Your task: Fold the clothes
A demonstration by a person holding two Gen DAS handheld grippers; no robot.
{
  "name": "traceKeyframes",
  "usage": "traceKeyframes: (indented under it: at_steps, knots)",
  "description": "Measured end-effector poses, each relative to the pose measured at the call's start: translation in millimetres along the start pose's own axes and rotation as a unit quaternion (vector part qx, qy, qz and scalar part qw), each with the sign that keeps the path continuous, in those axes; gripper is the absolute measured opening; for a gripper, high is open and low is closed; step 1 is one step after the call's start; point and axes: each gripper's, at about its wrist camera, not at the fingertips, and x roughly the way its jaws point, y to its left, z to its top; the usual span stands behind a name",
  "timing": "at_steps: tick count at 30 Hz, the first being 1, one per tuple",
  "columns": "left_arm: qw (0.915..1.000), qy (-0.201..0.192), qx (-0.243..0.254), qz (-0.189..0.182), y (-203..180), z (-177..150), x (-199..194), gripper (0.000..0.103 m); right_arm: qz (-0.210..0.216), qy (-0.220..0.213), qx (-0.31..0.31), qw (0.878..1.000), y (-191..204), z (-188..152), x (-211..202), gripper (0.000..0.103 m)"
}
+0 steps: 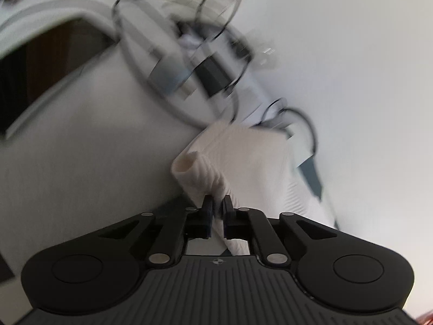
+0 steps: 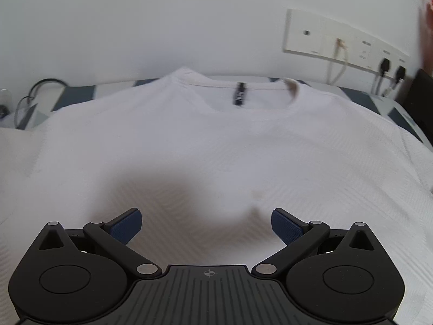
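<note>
White ribbed knit, one item: a T-shirt [image 1: 243, 157], entered under the left wrist view. A rolled edge of it, probably a sleeve or a hem corner, rises from the left gripper [image 1: 217, 211], whose jaws are pressed together with the cloth pinched between the blue pads [image 1: 207, 211]. The held part is lifted off the surface and bunched into a tube; the rest trails away to the right. Background badly blurred: a tangle of dark cables [image 1: 173, 54] and a pale rounded object, not identifiable.

Right wrist view. The same T-shirt [image 2: 216, 140] lies spread flat, front up, on a blue-and-white checked surface [image 2: 81, 92], collar [image 2: 238, 86] at the far side with a dark neck label [image 2: 239, 93]. The right gripper [image 2: 207, 224] hangs just above the chest area, jaws spread wide, holding nothing; its shadow falls on the cloth between the fingers. A wall socket panel [image 2: 338, 38] with plugs stands behind.

Risks, as judged:
- The left pinch takes only a narrow roll; a quick pull could slip it free.
- With the right gripper not pressing the cloth, the whole garment may drag instead of folding.
- A bunched, twisted grip may leave a crooked fold line.
- Cables near the edge could snag.
</note>
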Motion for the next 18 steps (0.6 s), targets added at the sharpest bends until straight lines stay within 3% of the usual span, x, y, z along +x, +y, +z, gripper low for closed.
traceKeyframes:
  at_steps: [5, 10, 14, 18]
  knots:
    - [0.9982, -0.024, 0.053, -0.012, -19, 2, -10, 0.005, 0.059, -0.021, -0.089, 0.994, 65, 1, 5, 0.102]
    - [0.9960, -0.034, 0.082, -0.015, -33, 0, -16, 0.005, 0.065, -0.017, -0.226, 0.972, 132, -14, 22, 0.102]
    - [0.9935, -0.044, 0.105, 0.002, -51, -7, -23, 0.004, 0.065, -0.031, -0.243, 0.967, 139, -14, 26, 0.102]
    - [0.9823, -0.067, 0.174, -0.017, -92, -26, -31, 0.004, 0.070, -0.008, -0.193, 0.979, 101, 4, 23, 0.102]
